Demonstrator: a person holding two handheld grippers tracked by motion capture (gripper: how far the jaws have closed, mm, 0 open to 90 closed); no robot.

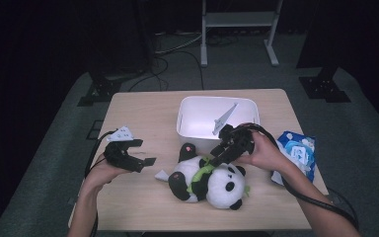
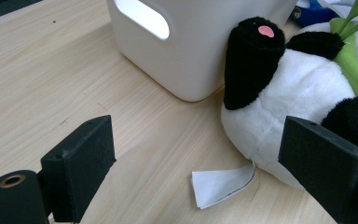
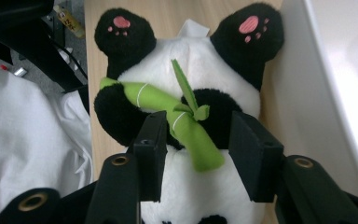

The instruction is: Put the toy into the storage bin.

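Observation:
A plush panda point(image 1: 207, 177) lies on its back on the wooden table, just in front of a white bin point(image 1: 217, 100). It hugs a green bamboo stalk point(image 3: 168, 102). My right gripper point(image 1: 217, 157) hovers over its belly, jaws open either side of the bamboo and one black arm without pressing them point(image 3: 199, 121). My left gripper point(image 1: 144, 152) is held open to the left of the panda with nothing between its jaws point(image 2: 196, 135). Ahead of the left gripper are the panda's white body point(image 2: 279, 107), its white tag point(image 2: 219, 184) flat on the wood, and the bin's wall point(image 2: 200, 56).
A blue packet point(image 1: 298, 150) lies at the table's right edge, beside my right forearm. The bin stands at the back middle of the table. Bare wood stretches across the left half point(image 1: 133, 113). A white frame's legs point(image 1: 237, 29) stand on the floor beyond.

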